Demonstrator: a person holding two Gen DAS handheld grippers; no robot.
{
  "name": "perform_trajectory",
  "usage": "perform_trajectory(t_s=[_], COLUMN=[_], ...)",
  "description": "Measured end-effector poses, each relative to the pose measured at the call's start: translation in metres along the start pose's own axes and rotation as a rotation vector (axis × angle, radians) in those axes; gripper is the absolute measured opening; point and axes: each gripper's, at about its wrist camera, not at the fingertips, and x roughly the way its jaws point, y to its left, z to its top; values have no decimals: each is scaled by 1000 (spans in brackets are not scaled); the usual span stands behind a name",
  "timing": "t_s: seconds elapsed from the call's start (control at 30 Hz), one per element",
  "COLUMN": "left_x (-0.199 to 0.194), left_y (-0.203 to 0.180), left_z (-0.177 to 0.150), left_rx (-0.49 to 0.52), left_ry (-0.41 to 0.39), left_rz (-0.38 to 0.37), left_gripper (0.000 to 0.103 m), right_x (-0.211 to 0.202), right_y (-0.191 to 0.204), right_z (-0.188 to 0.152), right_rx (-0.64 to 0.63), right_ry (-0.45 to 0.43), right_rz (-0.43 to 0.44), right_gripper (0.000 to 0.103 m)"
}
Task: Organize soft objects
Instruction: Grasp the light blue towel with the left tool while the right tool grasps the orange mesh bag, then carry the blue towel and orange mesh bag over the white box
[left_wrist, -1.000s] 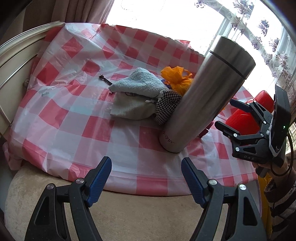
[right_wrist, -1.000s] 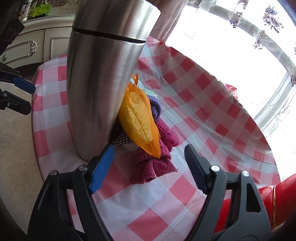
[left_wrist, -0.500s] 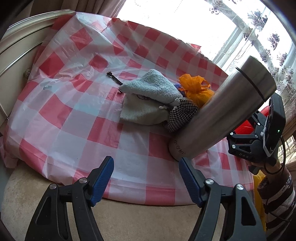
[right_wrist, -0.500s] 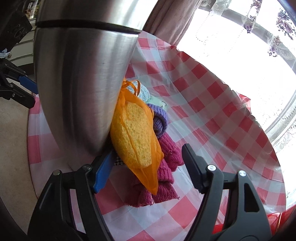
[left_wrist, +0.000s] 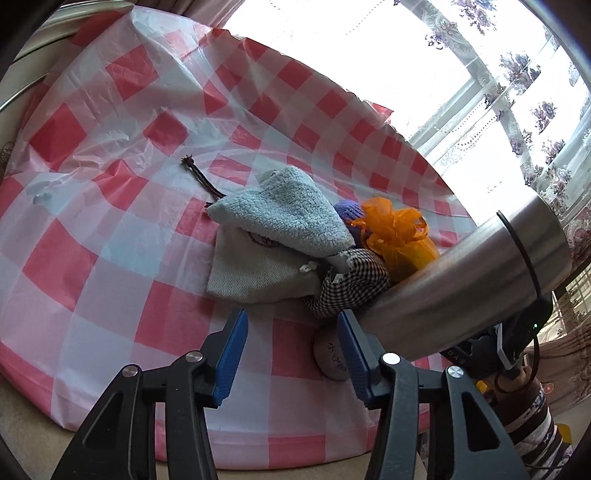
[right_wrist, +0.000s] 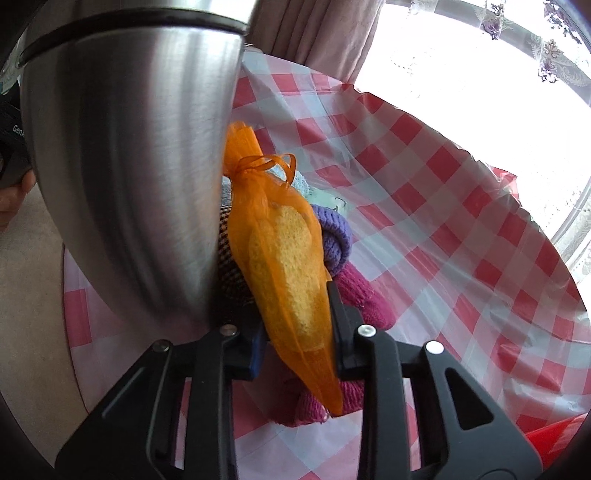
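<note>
Right gripper (right_wrist: 295, 332) clamped on orange mesh pouch (right_wrist: 284, 266), left gripper (left_wrist: 291, 354) released; risk: lifting pouch may nudge adjacent steel flask (right_wrist: 129, 166) over

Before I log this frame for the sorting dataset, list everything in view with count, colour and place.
orange mesh pouch: 1, orange with a yellow sponge inside, between the right gripper's fingers, against the flask
steel vacuum flask: 1, brushed silver, tilted, leaning over the pile
light blue towel: 1, top of the pile
beige drawstring pouch: 1, beige with a dark cord, under the towel
checked cloth: 1, black and white, beside the flask
purple knit: 1, behind the orange pouch
magenta knit: 1, under the orange pouch
tablecloth: 1, red and white check, covers the table
red item: 1, lower right edge, unclear what
left gripper: 1, black with blue pads, open, near table edge
right gripper: 1, closed on the orange pouch
</note>
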Motion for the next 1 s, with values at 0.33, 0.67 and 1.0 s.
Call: perform_trajectory(t_s=[0.33, 0.67, 1.0], left_x=[26, 81, 91], left_y=[-3, -24, -38], left_z=[53, 79, 72], left_rx=[41, 158, 284], left_ry=[-52, 14, 14], left_rz=[47, 166, 201], left_gripper=[52, 57, 12], right_x=[-13, -44, -85], right_y=[-20, -29, -20], right_z=[-13, -34, -40], right_rx=[223, 439, 515], right_ry=[-5, 14, -20], right_rz=[-76, -228, -314], right_gripper=[19, 19, 19])
